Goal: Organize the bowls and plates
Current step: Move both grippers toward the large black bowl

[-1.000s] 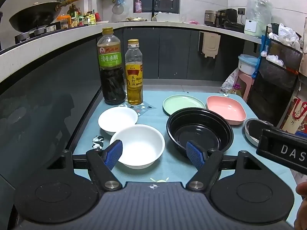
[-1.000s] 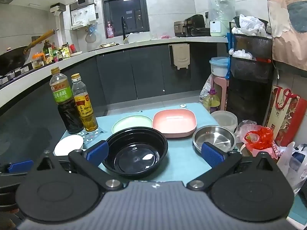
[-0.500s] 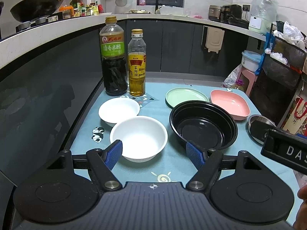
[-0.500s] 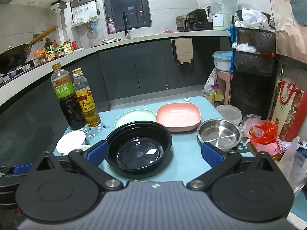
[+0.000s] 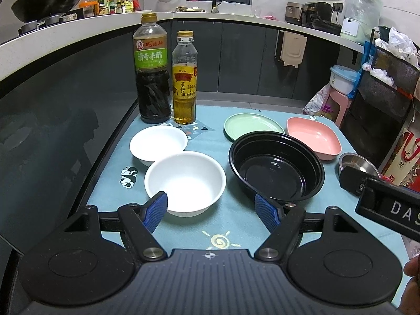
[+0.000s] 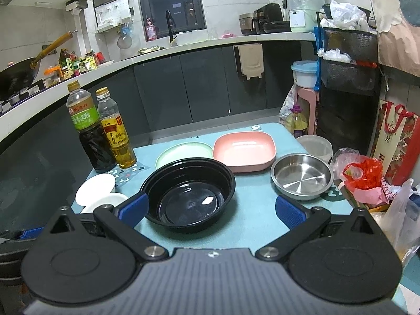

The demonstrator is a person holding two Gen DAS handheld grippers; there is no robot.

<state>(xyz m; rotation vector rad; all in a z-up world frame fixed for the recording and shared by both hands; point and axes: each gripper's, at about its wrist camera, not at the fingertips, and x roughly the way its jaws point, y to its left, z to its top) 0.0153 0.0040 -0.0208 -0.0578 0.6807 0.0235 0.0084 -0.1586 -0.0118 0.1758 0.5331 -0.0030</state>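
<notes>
Hovering with jaws spread and empty, the left gripper [image 5: 211,207] faced the white bowl [image 5: 185,182], the small white dish [image 5: 158,143] at its 11 o'clock. At 2 o'clock sat the black bowl [image 6: 189,191], framed by the right gripper [image 6: 211,208], also wide open, probably to grasp its rim. Green plate [image 6: 183,153], pink dish [image 6: 244,152] and steel bowl [image 6: 302,176] lay unstacked.

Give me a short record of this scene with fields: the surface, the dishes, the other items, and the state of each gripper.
surface: blue table mat
bowls: white bowl; black bowl; steel bowl
plates: small white dish; green plate; pink dish
other: vinegar bottle; oil bottle
left gripper: open, empty
right gripper: open, empty
</notes>
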